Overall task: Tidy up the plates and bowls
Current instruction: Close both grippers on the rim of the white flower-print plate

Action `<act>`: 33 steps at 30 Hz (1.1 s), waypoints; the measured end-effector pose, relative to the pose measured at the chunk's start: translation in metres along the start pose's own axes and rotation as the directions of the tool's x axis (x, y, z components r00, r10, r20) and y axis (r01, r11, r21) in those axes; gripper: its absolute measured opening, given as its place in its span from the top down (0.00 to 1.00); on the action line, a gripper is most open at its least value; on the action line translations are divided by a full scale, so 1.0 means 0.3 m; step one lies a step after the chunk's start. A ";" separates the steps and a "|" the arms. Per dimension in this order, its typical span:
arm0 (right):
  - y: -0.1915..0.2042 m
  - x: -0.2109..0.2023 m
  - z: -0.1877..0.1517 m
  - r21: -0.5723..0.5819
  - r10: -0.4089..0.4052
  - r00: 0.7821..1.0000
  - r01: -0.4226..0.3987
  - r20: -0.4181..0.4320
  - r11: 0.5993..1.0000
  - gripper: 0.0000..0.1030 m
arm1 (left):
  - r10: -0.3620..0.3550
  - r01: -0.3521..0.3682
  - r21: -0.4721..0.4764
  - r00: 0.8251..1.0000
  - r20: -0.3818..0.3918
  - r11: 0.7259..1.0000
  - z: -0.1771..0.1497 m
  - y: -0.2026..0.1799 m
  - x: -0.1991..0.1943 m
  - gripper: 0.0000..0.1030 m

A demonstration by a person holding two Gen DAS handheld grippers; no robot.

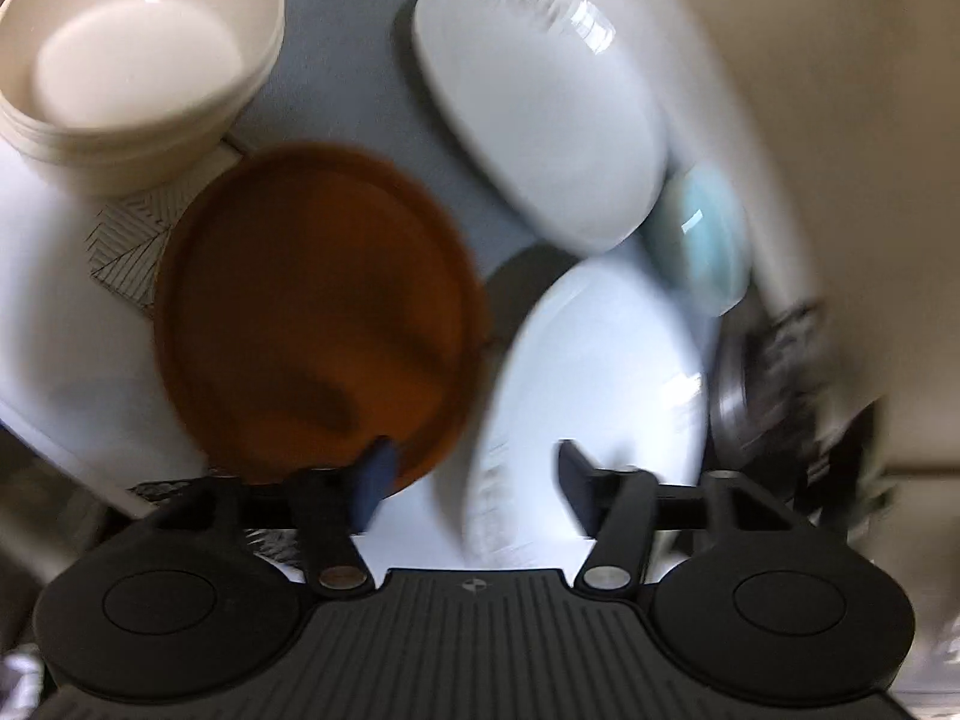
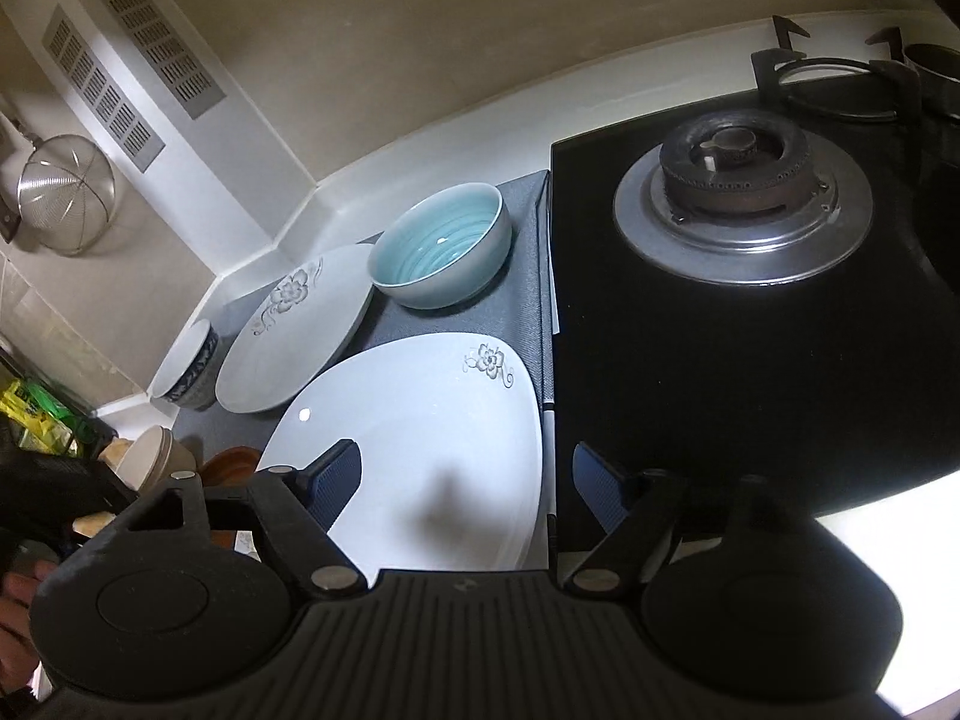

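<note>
Left gripper [image 1: 474, 474]: jaws spread wide, nothing between them; the view is smeared by blur.
Right gripper [image 2: 467, 483]: jaws spread wide, holding nothing; it hangs over the near edge of the square plate.
Brown plate [image 1: 318, 312]: round, just ahead of the left gripper's left finger [image 1: 375, 483], whose tip overlaps the plate's near rim; contact cannot be told through the blur.
Square plate [image 2: 420, 450]: white with a grey flower in its far right corner, directly ahead of and under the right gripper; in the left wrist view it sits ahead of that gripper's right finger.
Round plate [image 2: 297, 330]: white, flower-printed, beyond the square plate and to the left, close to it.
Blue bowl [image 2: 441, 255]: pale blue, upright, far ahead of the right gripper, just beside the round plate's right edge.
Patterned bowl [image 2: 189, 375]: dark band outside, left of the round plate, against the wall.
Cream bowls [image 1: 135, 63]: a nested stack, far ahead and left of the left gripper, beyond the brown plate.
Stove burner [image 2: 741, 204]: ahead and right of the right gripper, on the black hob.
Strainer [image 2: 66, 192]: hanging on the wall, far left.
</note>
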State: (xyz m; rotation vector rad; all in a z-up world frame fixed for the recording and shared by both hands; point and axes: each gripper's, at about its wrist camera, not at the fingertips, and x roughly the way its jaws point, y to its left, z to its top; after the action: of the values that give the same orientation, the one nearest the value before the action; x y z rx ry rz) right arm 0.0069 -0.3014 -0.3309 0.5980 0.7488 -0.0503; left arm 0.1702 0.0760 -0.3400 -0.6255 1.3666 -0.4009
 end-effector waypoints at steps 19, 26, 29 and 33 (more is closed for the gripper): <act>-0.027 0.004 -0.030 0.025 0.005 1.000 -0.004 -0.026 1.000 0.22 | 0.008 -0.001 0.040 0.985 -0.171 0.999 0.013 -0.013 0.180 0.75; -0.027 0.079 0.006 -0.009 -0.050 0.995 0.050 -0.087 0.999 0.65 | 0.098 -0.077 0.126 0.980 -0.171 0.989 0.056 -0.081 0.256 0.79; -0.042 0.119 0.010 -0.010 -0.052 0.990 0.051 -0.130 0.999 0.69 | 0.121 -0.093 0.179 0.981 -0.153 0.979 0.068 -0.103 0.259 0.80; -0.043 0.107 0.008 -0.041 -0.037 0.984 0.031 -0.173 0.999 0.69 | 0.167 -0.118 0.323 0.978 -0.128 0.939 0.033 -0.146 0.222 0.81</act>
State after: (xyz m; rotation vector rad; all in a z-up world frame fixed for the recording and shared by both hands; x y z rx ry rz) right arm 0.0287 -0.3082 -0.3569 0.5583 0.9279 -0.0153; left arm 0.1957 0.0035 -0.3636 -0.2332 1.4458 -0.5447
